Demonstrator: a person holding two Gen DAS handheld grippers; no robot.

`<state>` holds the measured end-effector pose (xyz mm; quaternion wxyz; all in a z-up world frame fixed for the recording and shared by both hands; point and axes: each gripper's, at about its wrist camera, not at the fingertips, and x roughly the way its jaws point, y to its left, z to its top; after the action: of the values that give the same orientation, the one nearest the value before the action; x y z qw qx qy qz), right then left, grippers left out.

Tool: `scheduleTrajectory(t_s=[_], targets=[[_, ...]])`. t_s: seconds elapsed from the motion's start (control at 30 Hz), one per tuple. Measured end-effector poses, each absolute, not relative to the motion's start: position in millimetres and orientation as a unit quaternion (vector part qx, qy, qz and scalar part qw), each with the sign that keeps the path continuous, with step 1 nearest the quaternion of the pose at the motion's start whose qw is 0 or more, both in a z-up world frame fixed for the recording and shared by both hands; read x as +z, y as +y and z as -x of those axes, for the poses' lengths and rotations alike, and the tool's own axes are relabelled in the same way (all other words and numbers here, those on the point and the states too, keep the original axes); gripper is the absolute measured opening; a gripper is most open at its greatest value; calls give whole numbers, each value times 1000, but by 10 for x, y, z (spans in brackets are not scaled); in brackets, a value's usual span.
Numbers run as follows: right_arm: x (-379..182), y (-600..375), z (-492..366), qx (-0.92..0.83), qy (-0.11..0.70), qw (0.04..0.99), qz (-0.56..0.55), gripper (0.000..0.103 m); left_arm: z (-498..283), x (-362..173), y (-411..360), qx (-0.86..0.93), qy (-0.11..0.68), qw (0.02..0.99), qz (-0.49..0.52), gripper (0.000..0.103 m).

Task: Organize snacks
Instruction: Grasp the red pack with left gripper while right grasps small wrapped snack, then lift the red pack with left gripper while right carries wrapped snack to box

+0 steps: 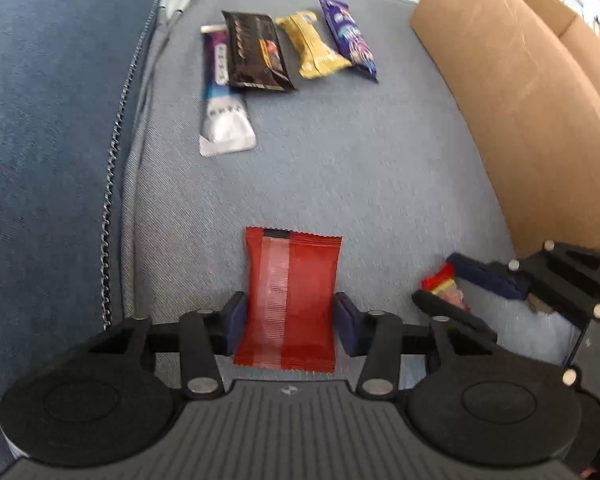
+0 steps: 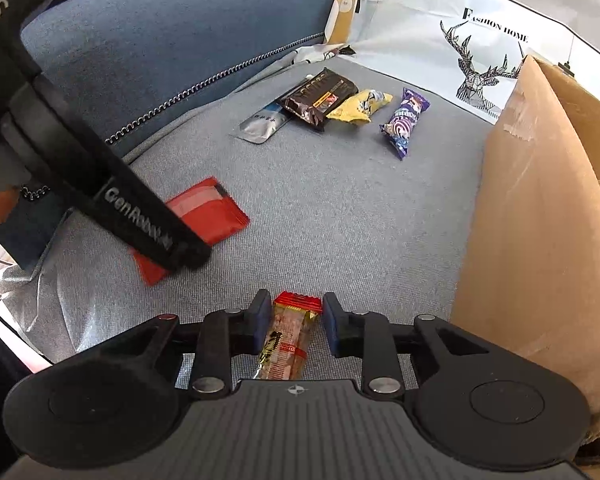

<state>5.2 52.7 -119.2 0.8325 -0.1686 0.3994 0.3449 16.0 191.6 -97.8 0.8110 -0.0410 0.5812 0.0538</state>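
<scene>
The left gripper [image 1: 290, 316] points steeply down at the grey sofa seat [image 1: 340, 168] with a red packet [image 1: 290, 300] lying flat between its fingers; the blue pads sit right at the packet's two long edges, but whether they press on it or only flank it cannot be told. The right gripper [image 2: 291, 326] stands spread, its pads clear of the narrow snack stick [image 2: 286, 340], with its red end and clear wrapper, that lies on the seat between them. In the left wrist view this second gripper shows at the right edge, close to the foot of a cardboard box [image 1: 520, 100] that stands along the right side of the seat. Farther back a row of four snacks lies near the blue back cushion [image 1: 52, 120]: a silver sachet [image 1: 224, 120], a dark brown packet [image 1: 256, 56] overlapping its upper part, a yellow packet [image 1: 314, 46] and a purple packet [image 1: 350, 38], the last two touching. Behind them a white bag with a deer print [image 2: 480, 64] stands.
</scene>
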Motion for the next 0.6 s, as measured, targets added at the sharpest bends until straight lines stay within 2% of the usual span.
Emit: scheduleTrajectory(t_s=[0.27, 0.6], targets=[[-1155, 528, -57, 341, 375, 847, 161, 28, -195, -800, 2095, 64, 532, 835, 123, 47], [-1183, 551, -97, 337, 396, 839, 163, 30, -329, -942, 2211, 61, 567, 803, 175, 49]])
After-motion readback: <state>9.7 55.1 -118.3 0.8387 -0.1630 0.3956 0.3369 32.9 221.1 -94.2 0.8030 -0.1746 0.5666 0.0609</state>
